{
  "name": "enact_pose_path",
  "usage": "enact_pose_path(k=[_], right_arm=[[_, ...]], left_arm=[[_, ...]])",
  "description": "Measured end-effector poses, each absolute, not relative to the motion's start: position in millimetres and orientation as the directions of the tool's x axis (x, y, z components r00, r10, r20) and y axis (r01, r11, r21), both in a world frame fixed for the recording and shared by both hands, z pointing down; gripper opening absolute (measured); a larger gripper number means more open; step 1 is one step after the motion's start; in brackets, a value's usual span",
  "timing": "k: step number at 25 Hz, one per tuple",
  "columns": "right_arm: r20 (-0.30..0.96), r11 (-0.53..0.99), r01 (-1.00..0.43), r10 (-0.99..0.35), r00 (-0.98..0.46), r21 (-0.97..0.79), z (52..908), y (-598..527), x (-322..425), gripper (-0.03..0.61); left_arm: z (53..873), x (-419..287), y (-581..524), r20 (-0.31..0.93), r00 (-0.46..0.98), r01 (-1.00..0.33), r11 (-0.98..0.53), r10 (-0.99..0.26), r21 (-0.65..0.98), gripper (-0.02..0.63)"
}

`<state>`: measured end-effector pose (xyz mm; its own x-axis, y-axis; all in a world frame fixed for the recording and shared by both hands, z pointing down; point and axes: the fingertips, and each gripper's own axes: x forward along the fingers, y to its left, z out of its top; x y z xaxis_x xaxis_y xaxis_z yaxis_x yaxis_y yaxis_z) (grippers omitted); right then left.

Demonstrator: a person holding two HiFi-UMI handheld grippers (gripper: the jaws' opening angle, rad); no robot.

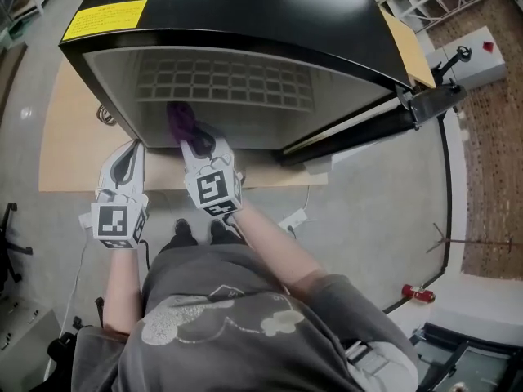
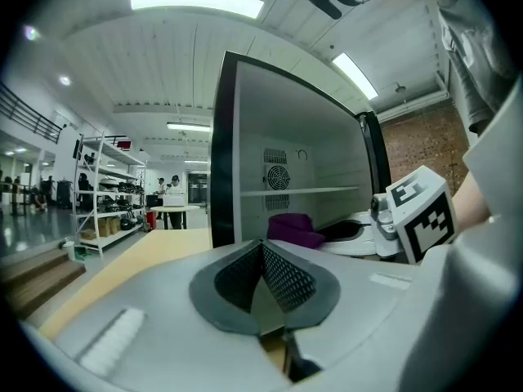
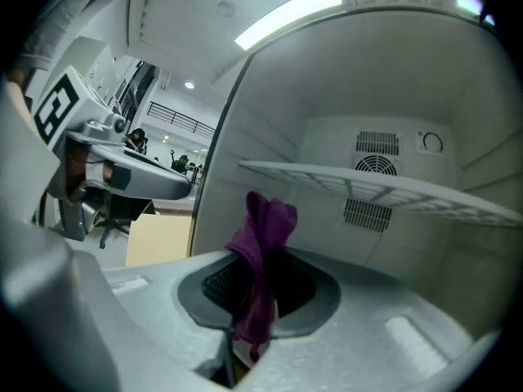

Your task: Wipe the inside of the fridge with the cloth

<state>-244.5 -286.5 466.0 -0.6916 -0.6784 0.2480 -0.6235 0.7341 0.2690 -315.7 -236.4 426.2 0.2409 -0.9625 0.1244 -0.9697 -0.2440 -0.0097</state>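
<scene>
R claw [image 3: 260, 291] clamps limp purple cloth [image 3: 266, 223] inside white-walled fridge [image 3: 327, 158]; L claw [image 2: 263, 278] pinched shut, empty.

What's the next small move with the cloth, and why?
Probably ease the right gripper deeper, pressing the cloth onto the fridge wall. The cloth is pinched in its fingers, just inside the opening, apparently touching nothing else.

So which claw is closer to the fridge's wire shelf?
Right. The right claw, clamping a purple cloth, reaches in under the white wire shelf; the left claw is outside the opening.
</scene>
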Motion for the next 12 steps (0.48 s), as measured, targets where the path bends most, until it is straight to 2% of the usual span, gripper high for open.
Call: enact_pose_path(k=[12], right_arm=[[0.269,0.763,-0.58,-0.645,-0.715,0.285,482,-334,-290,0.043]], left_arm=[[431,-317,-244,0.144,0.25,-0.968,-0.25,-0.958,0.016,0.018]])
